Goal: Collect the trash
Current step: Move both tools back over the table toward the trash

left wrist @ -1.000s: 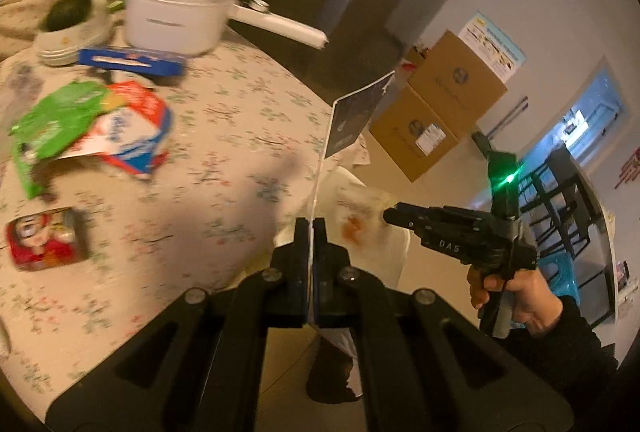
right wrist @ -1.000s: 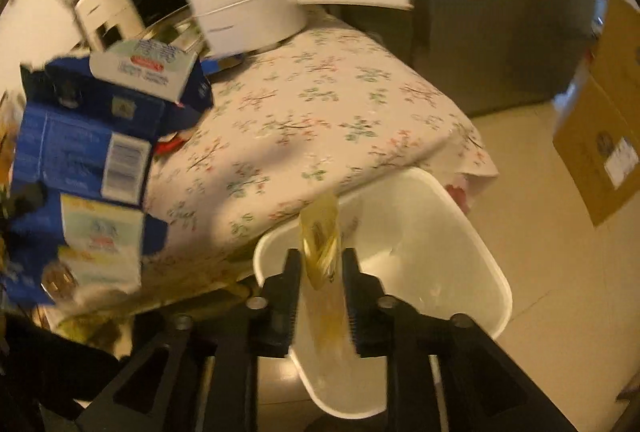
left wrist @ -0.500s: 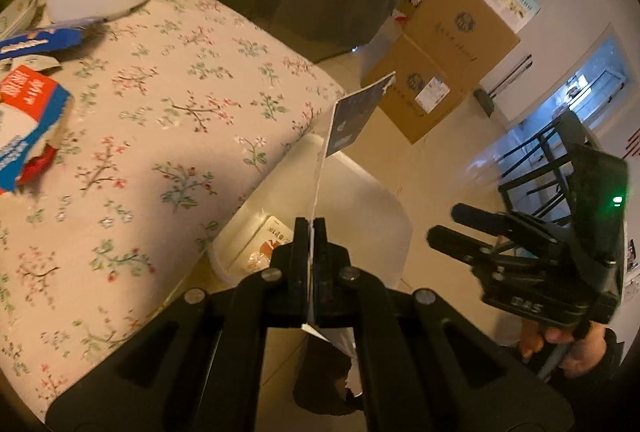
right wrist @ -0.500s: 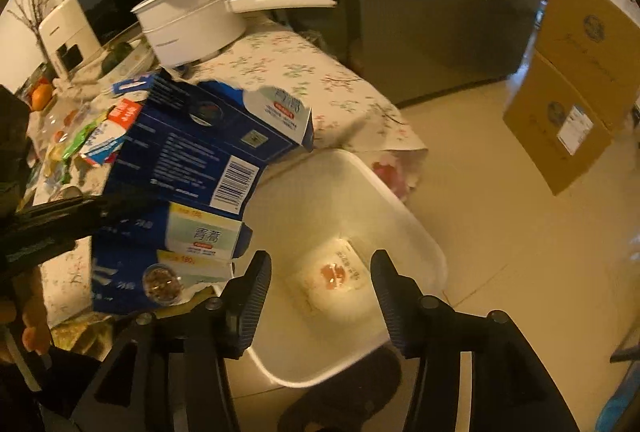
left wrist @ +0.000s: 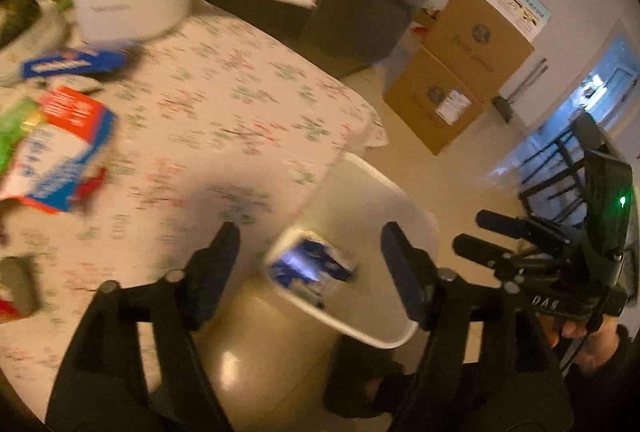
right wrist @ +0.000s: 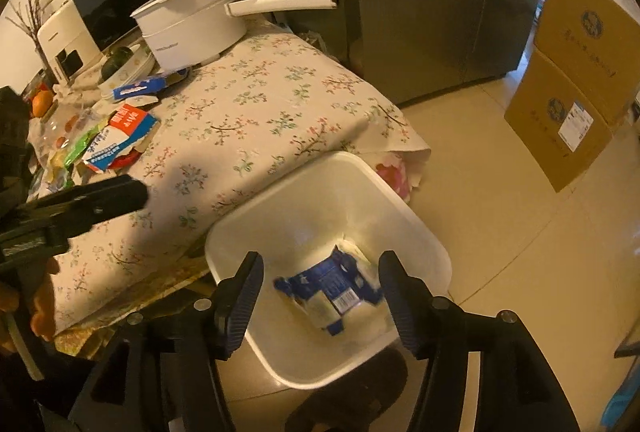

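Left on the table (right wrist: 256,112): red-and-blue carton (right wrist: 120,136) and green wrapper (right wrist: 80,148), not yet collected. Left gripper (left wrist: 310,252), clamped on the blue carton (right wrist: 332,288) a second ago, now spread wide and empty. Carton now down inside the white bin (right wrist: 280,200) beside the table edge. Right gripper (right wrist: 320,288) likewise splayed, holding nothing, above the bin. Two pieces binned; probably back to the table for more.

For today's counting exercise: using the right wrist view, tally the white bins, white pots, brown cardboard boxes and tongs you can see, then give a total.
White bins: 1
White pots: 1
Brown cardboard boxes: 2, upper and lower
Tongs: 2, right tongs and left tongs
Total: 6
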A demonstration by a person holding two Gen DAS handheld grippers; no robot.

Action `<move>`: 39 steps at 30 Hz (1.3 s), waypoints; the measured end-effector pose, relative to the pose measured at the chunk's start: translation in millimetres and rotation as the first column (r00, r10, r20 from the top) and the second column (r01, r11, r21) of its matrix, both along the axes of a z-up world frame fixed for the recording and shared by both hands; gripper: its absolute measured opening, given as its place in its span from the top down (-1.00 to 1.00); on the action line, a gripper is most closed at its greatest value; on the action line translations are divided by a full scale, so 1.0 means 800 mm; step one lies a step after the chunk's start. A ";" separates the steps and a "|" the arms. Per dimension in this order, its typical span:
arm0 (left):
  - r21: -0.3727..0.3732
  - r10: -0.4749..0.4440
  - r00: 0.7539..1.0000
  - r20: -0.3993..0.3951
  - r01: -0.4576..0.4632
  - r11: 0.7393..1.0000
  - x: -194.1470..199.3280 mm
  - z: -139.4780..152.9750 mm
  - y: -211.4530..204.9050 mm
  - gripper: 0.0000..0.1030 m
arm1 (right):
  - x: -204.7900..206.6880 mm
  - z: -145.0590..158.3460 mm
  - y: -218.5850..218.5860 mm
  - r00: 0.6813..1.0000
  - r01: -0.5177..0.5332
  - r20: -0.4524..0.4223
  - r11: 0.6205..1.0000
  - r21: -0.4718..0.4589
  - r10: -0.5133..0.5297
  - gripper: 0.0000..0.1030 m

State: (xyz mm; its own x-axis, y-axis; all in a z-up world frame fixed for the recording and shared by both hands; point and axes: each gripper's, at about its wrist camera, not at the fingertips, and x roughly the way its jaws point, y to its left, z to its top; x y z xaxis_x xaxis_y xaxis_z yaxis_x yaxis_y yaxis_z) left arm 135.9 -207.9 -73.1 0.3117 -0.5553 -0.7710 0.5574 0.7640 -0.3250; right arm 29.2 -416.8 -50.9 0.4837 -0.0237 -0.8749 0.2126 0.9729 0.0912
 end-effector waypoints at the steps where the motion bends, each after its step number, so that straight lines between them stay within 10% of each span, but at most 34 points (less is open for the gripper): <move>1: 0.014 0.026 1.000 0.016 -0.027 1.000 0.000 0.006 0.014 -0.53 | 0.002 0.001 0.004 1.000 -0.008 0.002 1.000 0.002 0.008 -0.23; 14: 0.158 0.253 0.956 0.146 -0.275 0.948 0.020 0.028 0.157 -0.71 | 0.051 0.025 0.084 0.995 -0.098 0.036 0.995 -0.003 0.098 -0.48; 31: 0.181 0.548 0.833 0.075 -0.552 0.814 0.068 0.032 0.360 -0.71 | 0.146 0.045 0.246 0.961 -0.269 0.078 0.962 0.044 0.265 -0.54; 39: 0.232 0.570 0.819 0.068 -0.569 0.789 0.135 0.004 0.406 -0.71 | 0.203 0.030 0.281 0.957 -0.286 0.070 0.957 0.054 0.282 -0.56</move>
